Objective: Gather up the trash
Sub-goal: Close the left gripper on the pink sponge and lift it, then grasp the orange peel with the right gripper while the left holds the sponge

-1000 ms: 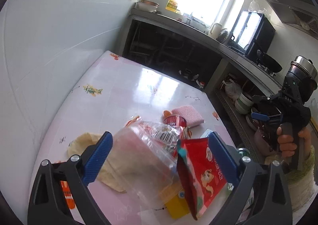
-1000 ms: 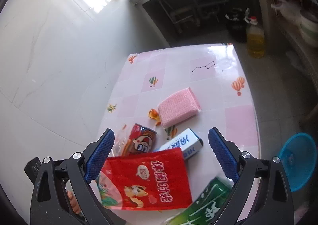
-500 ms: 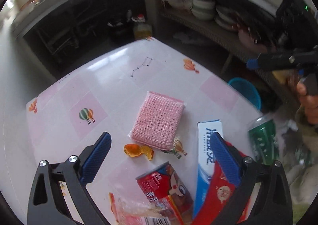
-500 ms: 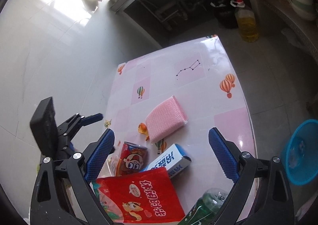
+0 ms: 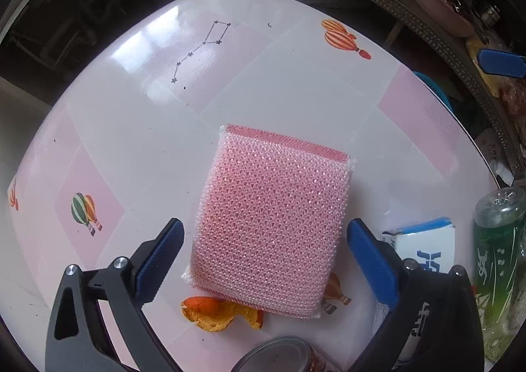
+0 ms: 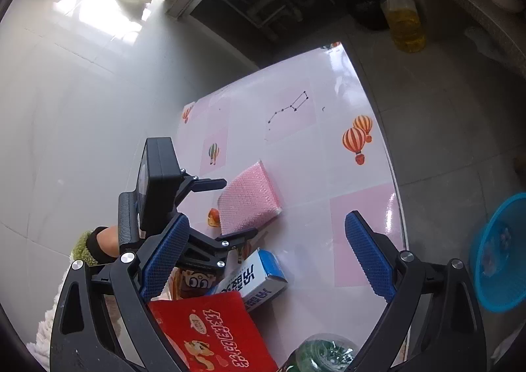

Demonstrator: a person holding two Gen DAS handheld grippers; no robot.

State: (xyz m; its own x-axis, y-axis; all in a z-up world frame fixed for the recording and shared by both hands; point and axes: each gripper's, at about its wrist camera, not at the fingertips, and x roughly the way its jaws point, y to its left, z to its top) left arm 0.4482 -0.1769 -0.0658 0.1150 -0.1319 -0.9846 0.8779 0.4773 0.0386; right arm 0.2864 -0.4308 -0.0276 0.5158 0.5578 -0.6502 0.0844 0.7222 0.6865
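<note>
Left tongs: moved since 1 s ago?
Yes. The left tongs have come forward from the wrapper pile and now straddle the pink scouring pad, open, judged against the balloon-print table.

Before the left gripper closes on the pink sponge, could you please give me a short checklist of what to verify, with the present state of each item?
1. Left gripper open wide enough: ok, its fingers stand on either side of the pink sponge.
2. Sponge flat on the table: ok.
3. Fingers low enough to pinch: cannot tell.
4. Nothing else caught in the grasp: not ok, the orange peel lies against the sponge's near edge, and the can is close behind.
5. Right gripper out of the way: ok, open and empty, above the blue-and-white box.
6. Blue basket reachable: cannot tell.
</note>
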